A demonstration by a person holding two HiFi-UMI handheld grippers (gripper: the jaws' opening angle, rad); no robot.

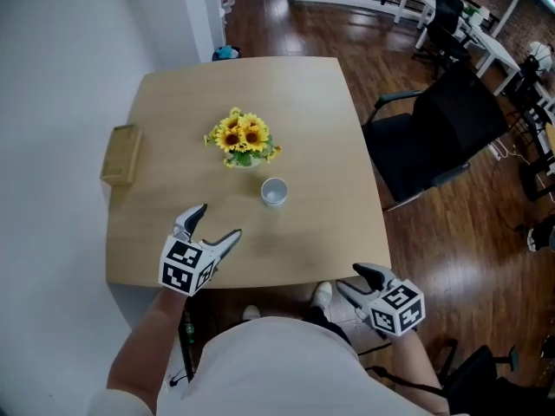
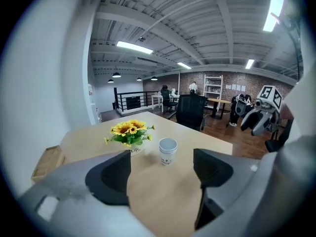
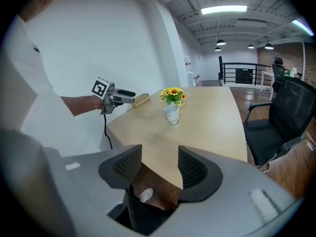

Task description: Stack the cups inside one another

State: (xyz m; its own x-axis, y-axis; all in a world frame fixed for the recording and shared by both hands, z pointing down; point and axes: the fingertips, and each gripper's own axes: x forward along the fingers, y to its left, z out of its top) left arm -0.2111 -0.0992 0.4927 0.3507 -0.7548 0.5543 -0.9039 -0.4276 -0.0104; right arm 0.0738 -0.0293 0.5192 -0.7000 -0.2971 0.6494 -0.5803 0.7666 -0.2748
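Note:
A white paper cup (image 1: 274, 191) stands upright on the wooden table (image 1: 303, 232), just in front of the flowers; its doubled rim suggests cups nested together. In the left gripper view the cup (image 2: 168, 151) stands straight ahead beyond the jaws, and in the right gripper view the cup (image 3: 172, 115) is farther off. My left gripper (image 1: 218, 221) hovers over the table's front left, open and empty, well short of the cup. My right gripper (image 1: 349, 278) hangs off the table's front right corner, open and holding nothing.
A pot of sunflowers (image 1: 243, 139) stands mid-table behind the cup. A wooden box (image 1: 121, 154) lies at the table's left edge. A black office chair (image 1: 434, 137) stands at the right side. A white wall runs along the left.

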